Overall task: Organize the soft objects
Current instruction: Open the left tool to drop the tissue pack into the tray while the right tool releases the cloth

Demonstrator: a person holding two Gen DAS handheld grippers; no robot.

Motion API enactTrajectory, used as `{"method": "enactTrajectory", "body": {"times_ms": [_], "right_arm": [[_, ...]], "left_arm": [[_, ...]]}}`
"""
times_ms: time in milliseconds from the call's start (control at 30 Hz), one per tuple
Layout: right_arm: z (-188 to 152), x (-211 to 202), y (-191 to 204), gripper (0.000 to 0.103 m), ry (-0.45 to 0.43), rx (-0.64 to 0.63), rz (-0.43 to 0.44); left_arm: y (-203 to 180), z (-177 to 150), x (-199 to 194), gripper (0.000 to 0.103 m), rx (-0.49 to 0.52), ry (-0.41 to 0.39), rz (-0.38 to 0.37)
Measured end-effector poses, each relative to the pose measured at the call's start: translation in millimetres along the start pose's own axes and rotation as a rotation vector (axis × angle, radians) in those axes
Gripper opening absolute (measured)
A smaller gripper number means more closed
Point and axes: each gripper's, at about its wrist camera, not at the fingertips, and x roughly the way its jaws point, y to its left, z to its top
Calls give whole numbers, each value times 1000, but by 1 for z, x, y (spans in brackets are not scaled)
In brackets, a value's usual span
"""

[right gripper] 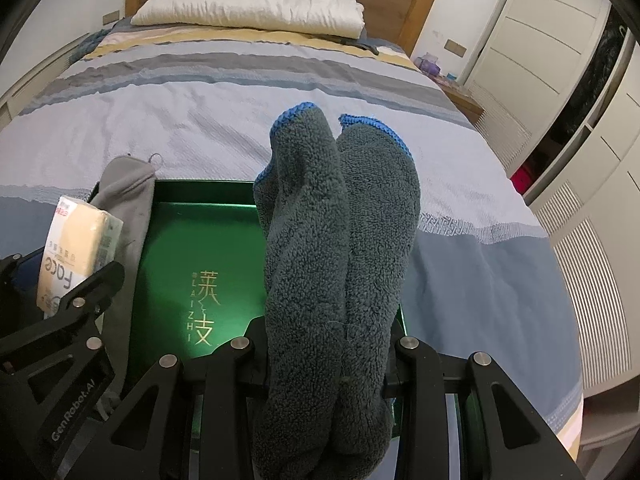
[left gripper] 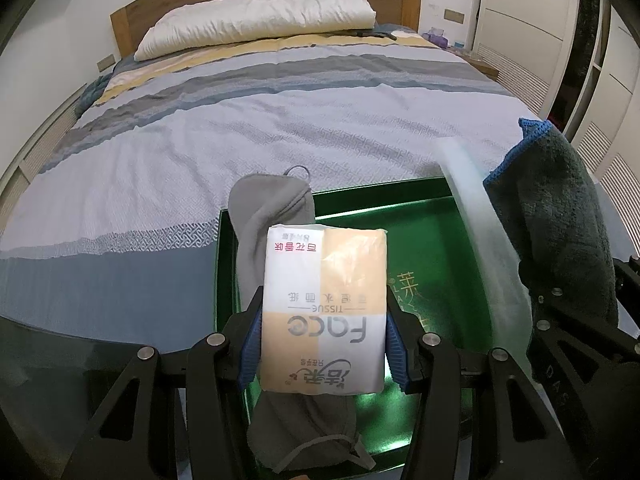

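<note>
The left tool (left gripper: 324, 344) is clenched on a tissue pack (left gripper: 325, 312), held above a gray sock (right gripper: 128, 216) lying along the left side of the green tray (right gripper: 176, 240) on the bed (left gripper: 200, 140). The right tool (right gripper: 326, 372) grips a folded dark towel (right gripper: 340, 240) over the tray's right side. Best to lower each flat into bare tray space, keeping the pack off the sock, then release.

A white pillow (left gripper: 256, 16) lies against the wooden headboard (right gripper: 404, 4) on the striped bedspread (left gripper: 200, 128).

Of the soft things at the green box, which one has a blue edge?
The dark fleece cloth in the right gripper; the grey sock and tissue pack have none.
</note>
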Motion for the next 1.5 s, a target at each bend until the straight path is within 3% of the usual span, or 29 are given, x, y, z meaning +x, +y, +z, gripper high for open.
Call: {"method": "enactTrajectory", "body": {"times_ms": [867, 1500], "right_arm": [[1, 39, 6, 36, 40, -35, 0], [-1, 45, 11, 41, 43, -64, 16]], "left_arm": [[-7, -6, 20, 46, 17, 35, 21], [-7, -8, 26, 46, 24, 51, 27]]}}
